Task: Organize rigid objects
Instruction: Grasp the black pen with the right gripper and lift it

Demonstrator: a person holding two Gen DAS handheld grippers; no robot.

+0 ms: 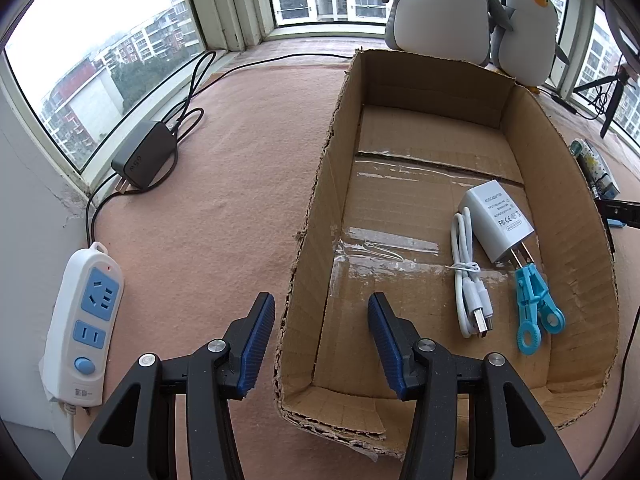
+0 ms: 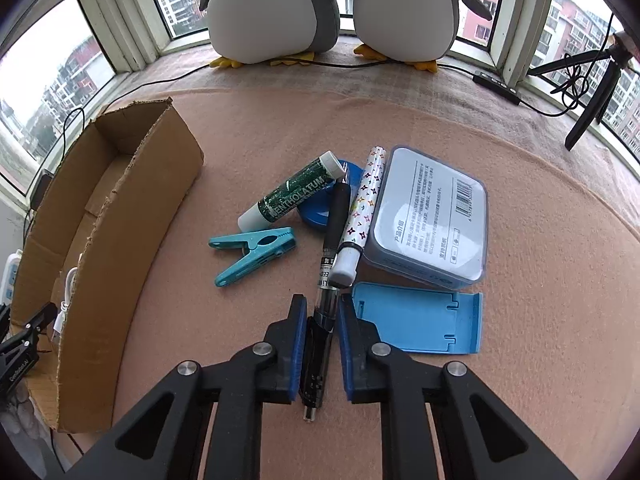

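A cardboard box holds a white power adapter, a white coiled cable and a teal clip. My left gripper is open and empty, straddling the box's near left wall. In the right wrist view the box stands at left. My right gripper has its pads either side of a black pen lying on the pink cloth, with small gaps showing. Around the pen lie a patterned white pen, a green lip balm tube, a teal clothespin, a blue lid, a blue-grey case and a blue phone stand.
A white power strip and a black charger with cable lie left of the box. Two plush penguins stand at the window. A black tripod and an inline cable remote are at the far right.
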